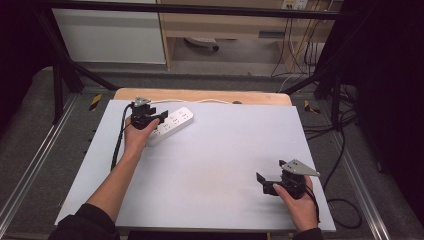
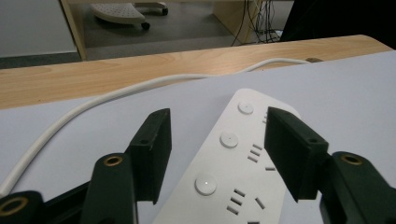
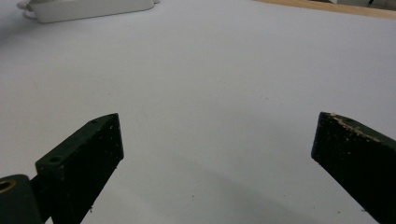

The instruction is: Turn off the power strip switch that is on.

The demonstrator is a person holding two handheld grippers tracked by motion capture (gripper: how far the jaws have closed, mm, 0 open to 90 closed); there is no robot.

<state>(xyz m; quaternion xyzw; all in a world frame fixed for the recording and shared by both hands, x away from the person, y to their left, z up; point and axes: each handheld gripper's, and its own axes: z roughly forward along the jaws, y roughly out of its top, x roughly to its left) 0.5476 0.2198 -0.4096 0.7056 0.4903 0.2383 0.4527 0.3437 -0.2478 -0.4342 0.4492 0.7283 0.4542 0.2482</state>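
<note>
White power strip [image 1: 172, 123] lying flat at the far left of the pale table [image 1: 215, 165], angled, near end hidden under the left claw [image 1: 159, 118] in the high view. Same strip in the left gripper view [image 2: 233, 163], cut off by the bottom edge, three round buttons and several socket slots plain to see. Jaws of the left claw [image 2: 217, 154] spread wide, one on each side of the strip, not touching it as far as can be told; height above the strip hard to judge. White cord [image 2: 93, 100] curving away over the table toward the wooden edge [image 2: 116, 70], far end lost from sight at the right. Thin and barely traceable in the high view, that cord [image 1: 200, 101].

Right claw [image 1: 267, 184] low at the near right of the table, well apart from the strip, held in a hand [image 1: 300, 205] partly cut off by the bottom edge. Jaws wide apart in the right gripper view [image 3: 217, 154], nothing between them but bare table; pale specks on the tip of one. Strip's end just visible at the top left there [image 3: 88, 8], the rest cropped. Black cable [image 1: 119, 140] trailing from the left claw along the forearm.
</note>
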